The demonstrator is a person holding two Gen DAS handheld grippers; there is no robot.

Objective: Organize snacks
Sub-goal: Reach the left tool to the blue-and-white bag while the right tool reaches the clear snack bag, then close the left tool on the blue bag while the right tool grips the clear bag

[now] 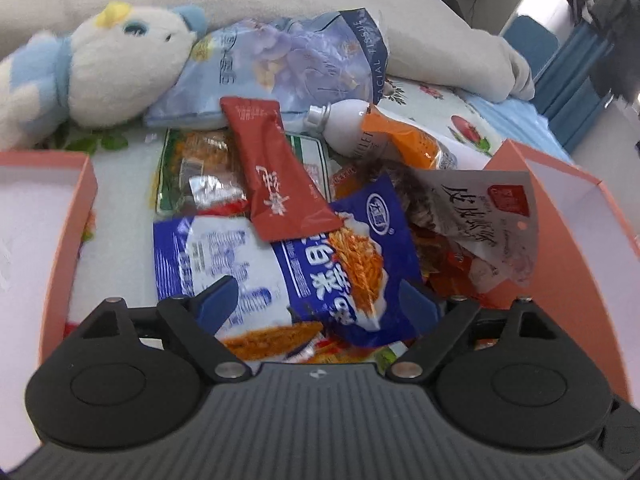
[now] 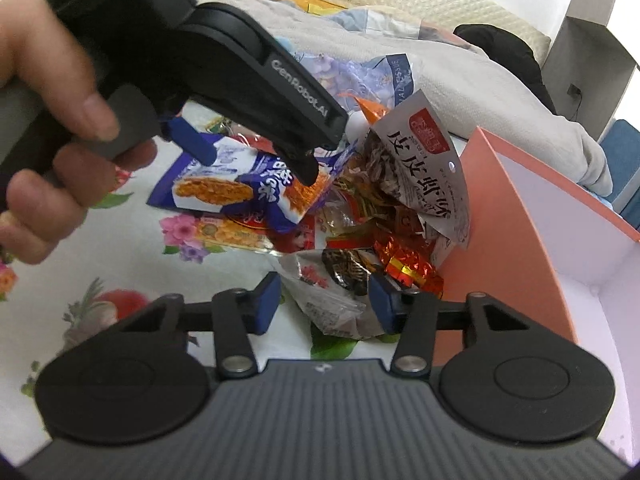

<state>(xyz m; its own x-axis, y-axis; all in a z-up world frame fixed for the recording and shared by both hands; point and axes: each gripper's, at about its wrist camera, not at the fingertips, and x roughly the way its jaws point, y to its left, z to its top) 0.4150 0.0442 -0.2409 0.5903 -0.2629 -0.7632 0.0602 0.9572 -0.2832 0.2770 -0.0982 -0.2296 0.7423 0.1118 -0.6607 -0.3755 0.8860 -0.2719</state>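
Left gripper: jaws apart, straddling the blue snack bag.
Right gripper: jaws apart around a clear packet.
Snack pile: on the bed, between two orange boxes.
Red sachet: atop the blue bag.
Bottle: behind the pile.
Plush toy: far left.

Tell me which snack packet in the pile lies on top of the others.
The plain red packet. It lies slantwise across the green-edged packet and overlaps the top of the blue and white packet; nothing covers it, and it alone is solid red.
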